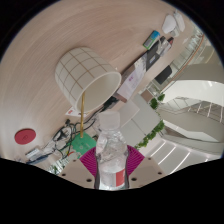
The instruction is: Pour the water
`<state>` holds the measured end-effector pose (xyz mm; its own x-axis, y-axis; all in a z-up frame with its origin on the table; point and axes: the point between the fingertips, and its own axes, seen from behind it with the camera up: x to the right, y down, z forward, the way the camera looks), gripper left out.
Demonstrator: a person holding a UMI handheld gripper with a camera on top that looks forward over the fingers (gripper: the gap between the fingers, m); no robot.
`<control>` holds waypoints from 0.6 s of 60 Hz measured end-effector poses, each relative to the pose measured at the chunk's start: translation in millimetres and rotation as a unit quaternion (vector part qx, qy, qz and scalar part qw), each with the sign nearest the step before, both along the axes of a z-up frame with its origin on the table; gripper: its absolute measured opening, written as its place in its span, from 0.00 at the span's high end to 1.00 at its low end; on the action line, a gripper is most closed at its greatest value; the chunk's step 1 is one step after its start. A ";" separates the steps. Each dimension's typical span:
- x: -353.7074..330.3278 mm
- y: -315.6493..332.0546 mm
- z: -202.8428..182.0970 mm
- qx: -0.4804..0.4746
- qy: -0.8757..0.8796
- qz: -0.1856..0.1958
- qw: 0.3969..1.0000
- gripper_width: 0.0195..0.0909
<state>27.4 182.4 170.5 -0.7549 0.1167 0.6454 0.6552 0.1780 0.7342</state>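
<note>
A clear plastic bottle [111, 158] with a white cap [107, 120] rises from between the gripper's [111, 178] two fingers, its lower body bearing a pale label with a small red mark. Some liquid seems to sit inside it, though the level is hard to read through the clear wall. The magenta pads [89, 157] show at either side of the bottle and appear to press against it, so the fingers are closed narrowly around its body. Beyond the cap, up and to the left of the fingers, hangs a white cup [85, 74] with a faint grid pattern, tilted with its mouth towards the bottle; nothing can be made out inside it. The whole scene is strongly tilted. A pale wall or ceiling fills the space behind the cup, a red round object [24, 134] sits on it at the left, and green trailing plants [152, 132] run along white railings [190, 105] to the right.
</note>
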 end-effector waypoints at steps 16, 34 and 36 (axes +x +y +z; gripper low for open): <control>-1.1 13.8 14.7 0.006 0.116 -0.024 0.993 0.81; 62.5 -10.8 73.2 -0.074 0.825 -0.124 0.546 0.69; 80.3 -18.4 56.9 -0.101 0.866 -0.139 0.470 0.65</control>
<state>107.7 164.0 227.4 0.9443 0.2463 0.2183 0.2575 -0.1399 -0.9561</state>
